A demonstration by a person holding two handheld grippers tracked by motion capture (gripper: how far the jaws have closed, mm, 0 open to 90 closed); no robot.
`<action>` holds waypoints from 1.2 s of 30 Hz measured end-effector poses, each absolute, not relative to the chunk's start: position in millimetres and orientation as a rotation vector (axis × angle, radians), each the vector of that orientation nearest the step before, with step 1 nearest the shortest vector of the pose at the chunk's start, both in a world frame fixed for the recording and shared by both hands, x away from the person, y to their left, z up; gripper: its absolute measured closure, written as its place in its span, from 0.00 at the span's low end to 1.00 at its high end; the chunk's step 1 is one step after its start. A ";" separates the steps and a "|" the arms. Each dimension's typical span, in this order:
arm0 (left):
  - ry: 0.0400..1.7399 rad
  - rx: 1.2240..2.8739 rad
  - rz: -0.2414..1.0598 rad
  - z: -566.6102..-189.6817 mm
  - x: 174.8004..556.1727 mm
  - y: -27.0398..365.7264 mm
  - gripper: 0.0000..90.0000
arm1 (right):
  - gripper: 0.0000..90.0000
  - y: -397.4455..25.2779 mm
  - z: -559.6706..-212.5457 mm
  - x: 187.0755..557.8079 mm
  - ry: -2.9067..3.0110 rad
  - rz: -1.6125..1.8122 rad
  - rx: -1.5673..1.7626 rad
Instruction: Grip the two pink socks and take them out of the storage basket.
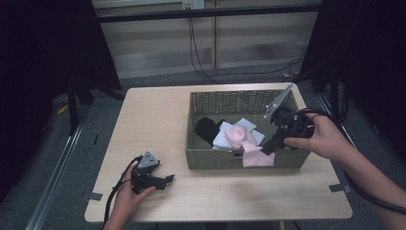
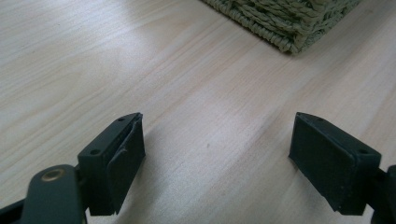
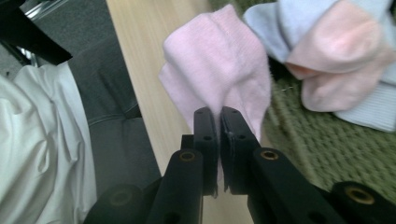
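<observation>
High view: a light wooden table (image 1: 153, 120) carries a green woven basket (image 1: 210, 158) on its right half. Inside the basket lie a black sock (image 1: 207, 128), pale blue socks (image 1: 225, 139) and a peach-pink sock (image 1: 236, 134). The right gripper (image 1: 265, 149) is held over the basket's front right area, with its jaws pressed together on a pink sock (image 1: 256, 157). The pink sock drapes over the basket's front rim. The right hand (image 1: 321, 139) grasps the gripper body. The left gripper (image 1: 168, 179) rests low over the bare table near its front left, well apart from the basket, held by the left hand (image 1: 129, 196).

Left gripper view: the jaws stand wide apart with nothing between them. Bare table (image 2: 187, 93) surface lies below them. A corner of the basket (image 2: 289, 23) appears at the top.

Right gripper view: the jaws are clamped together on a fold of the pink sock (image 3: 219, 60), which bunches above the jaw tips. To the right lie the peach-pink sock (image 3: 341, 60) and pale blue socks (image 3: 289, 23) on the basket (image 3: 327, 144) weave. The table (image 3: 140, 56) edge and a white garment (image 3: 37, 149) appear at the left.
</observation>
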State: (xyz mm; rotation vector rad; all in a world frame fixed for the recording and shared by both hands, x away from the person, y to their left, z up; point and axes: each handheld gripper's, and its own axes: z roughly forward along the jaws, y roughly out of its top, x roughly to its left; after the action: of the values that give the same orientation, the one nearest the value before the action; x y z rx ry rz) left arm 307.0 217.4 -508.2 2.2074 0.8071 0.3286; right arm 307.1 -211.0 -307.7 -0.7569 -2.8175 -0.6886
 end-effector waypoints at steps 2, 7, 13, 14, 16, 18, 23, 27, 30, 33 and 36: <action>0.806 2.207 0.329 -508.2 307.0 217.4 0.20 | 0.86 -208.5 -314.0 304.5 -2.807 -0.691 -0.743; 0.807 2.207 0.329 -508.2 307.0 217.4 0.20 | 0.77 -208.6 -317.0 306.9 -2.806 -0.725 -0.766; 0.807 2.206 0.328 -508.2 307.0 217.3 0.20 | 0.70 -211.6 -316.6 332.6 -2.845 -0.751 -0.914; 0.808 2.207 0.328 -508.2 306.9 217.4 0.20 | 0.69 -212.2 -319.1 339.3 -2.850 -0.754 -0.945; 0.808 2.207 0.328 -508.2 306.9 217.4 0.20 | 0.68 -211.7 -326.1 352.0 -2.843 -0.745 -0.999; 0.808 2.207 0.328 -508.2 306.9 217.4 0.20 | 0.67 -210.4 -330.2 357.9 -2.855 -0.723 -1.023; 0.807 2.207 0.328 -508.2 307.0 217.4 0.20 | 0.62 -197.0 -363.3 387.8 -2.879 -0.610 -1.109; 0.808 2.207 0.328 -508.2 306.9 217.4 0.20 | 0.58 -188.9 -382.3 402.4 -2.844 -0.593 -1.163; 0.807 2.207 0.328 -508.2 306.9 217.4 0.20 | 0.57 -185.3 -388.4 407.8 -2.836 -0.590 -1.203; 0.808 2.207 0.328 -508.2 306.9 217.4 0.20 | 0.57 -182.9 -398.8 418.2 -2.836 -0.575 -1.251; 0.808 2.207 0.328 -508.2 307.0 217.4 0.20 | 0.55 -182.3 -404.2 422.2 -2.833 -0.562 -1.274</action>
State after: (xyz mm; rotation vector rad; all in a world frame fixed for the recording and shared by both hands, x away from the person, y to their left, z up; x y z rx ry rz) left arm 307.0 217.4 -508.2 2.2069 0.8076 0.3281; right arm 422.2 -182.3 -404.2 -1.2736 -2.8332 -0.5622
